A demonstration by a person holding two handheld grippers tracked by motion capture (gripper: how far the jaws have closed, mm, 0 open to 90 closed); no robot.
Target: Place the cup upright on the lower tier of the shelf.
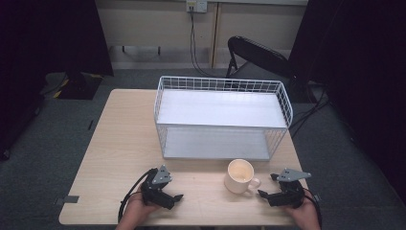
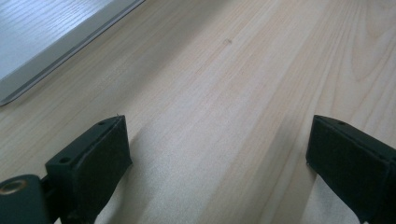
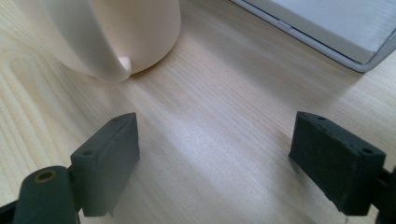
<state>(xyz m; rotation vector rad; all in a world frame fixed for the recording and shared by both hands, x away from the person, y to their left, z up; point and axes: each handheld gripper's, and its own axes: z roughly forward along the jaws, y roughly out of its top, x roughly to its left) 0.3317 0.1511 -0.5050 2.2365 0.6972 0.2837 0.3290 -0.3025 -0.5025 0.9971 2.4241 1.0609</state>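
A cream mug (image 1: 240, 175) stands upright on the wooden table (image 1: 119, 143), its handle turned toward the right. My right gripper (image 1: 267, 186) rests open on the table just right of the mug. In the right gripper view the mug (image 3: 116, 32) and its handle (image 3: 93, 51) sit at the upper left, ahead of the right gripper (image 3: 217, 154), with bare wood between the jaws. My left gripper (image 1: 176, 190) lies open on the table well left of the mug. In the left gripper view, the left gripper (image 2: 217, 154) has only table between its jaws.
A white wire rack (image 1: 222, 117) with two flat shelves stands at the middle of the table, behind the mug. Its lower shelf edge (image 2: 46, 42) shows at the upper left in the left gripper view and the shelf edge (image 3: 327, 32) at the upper right in the right gripper view. A black chair (image 1: 258, 55) stands beyond the table.
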